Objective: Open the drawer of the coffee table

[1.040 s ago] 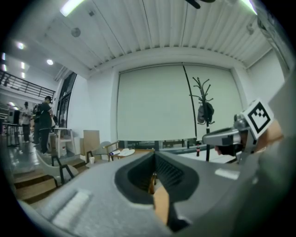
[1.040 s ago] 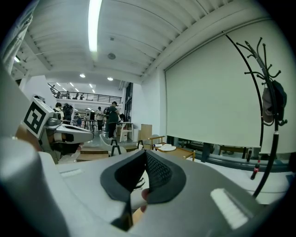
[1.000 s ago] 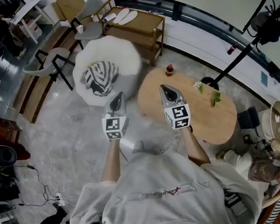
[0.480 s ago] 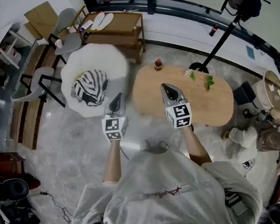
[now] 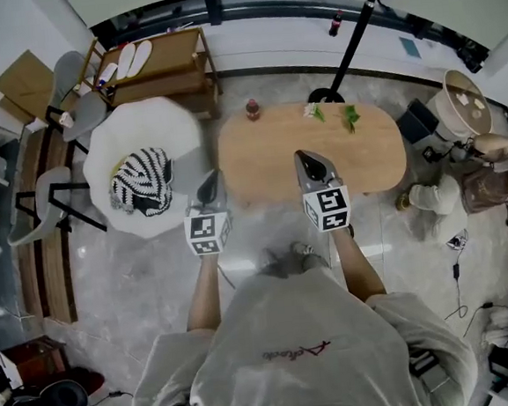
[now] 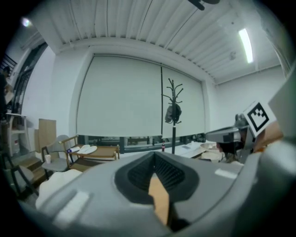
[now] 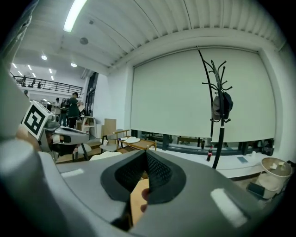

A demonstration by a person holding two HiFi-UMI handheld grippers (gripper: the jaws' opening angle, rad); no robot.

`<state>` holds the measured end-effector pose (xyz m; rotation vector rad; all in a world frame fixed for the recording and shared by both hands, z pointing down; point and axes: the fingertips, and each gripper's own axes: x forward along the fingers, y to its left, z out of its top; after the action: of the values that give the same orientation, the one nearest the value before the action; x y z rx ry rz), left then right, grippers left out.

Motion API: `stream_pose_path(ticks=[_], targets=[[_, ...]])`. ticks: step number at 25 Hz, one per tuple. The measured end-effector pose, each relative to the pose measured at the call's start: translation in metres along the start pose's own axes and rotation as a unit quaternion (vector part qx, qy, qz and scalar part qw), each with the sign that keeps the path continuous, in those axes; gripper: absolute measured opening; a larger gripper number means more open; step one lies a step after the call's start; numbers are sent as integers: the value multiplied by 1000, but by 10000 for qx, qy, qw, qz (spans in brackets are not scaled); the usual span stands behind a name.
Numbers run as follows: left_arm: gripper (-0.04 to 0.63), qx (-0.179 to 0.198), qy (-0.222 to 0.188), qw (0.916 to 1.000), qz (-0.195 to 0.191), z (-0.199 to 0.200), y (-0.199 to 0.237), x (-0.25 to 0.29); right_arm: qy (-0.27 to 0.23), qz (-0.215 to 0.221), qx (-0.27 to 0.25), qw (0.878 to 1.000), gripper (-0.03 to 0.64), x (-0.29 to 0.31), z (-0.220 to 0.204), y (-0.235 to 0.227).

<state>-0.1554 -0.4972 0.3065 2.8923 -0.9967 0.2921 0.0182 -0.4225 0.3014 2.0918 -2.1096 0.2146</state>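
Note:
The oval wooden coffee table [image 5: 369,157] stands on the floor straight ahead of me; no drawer shows in any view. My left gripper [image 5: 210,186] hangs shut and empty over the floor, just off the table's left end. My right gripper [image 5: 309,161] is shut and empty above the table's near middle. In the left gripper view the left gripper [image 6: 155,170] has its jaws together, with a sliver of wood behind them. In the right gripper view the right gripper [image 7: 146,167] likewise has its jaws together. A red bottle [image 5: 252,109] and green sprigs [image 5: 350,117] sit at the table's far edge.
A white round seat [image 5: 109,157] with a striped cushion [image 5: 140,178] stands left of the table. A wooden shelf [image 5: 167,64] with slippers is at the far left. A coat stand's base [image 5: 325,96] sits behind the table. A person [image 5: 465,190] is low at the right.
The head view has swung so the table now lies square ahead instead of off to the right. Both grippers have tipped lower and stay shut.

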Motion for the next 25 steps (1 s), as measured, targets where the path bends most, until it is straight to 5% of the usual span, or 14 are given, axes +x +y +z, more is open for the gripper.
stream_pose_path(ticks=[11,25], targets=[[2,37,78,9983,-575,-18,-35,8,197,-594,124,9980,5,-50,-30,-15],[3,-28,574,9978,-336,-66,-75,-10,509,-366,317,9975,5,-87,-84,-30]])
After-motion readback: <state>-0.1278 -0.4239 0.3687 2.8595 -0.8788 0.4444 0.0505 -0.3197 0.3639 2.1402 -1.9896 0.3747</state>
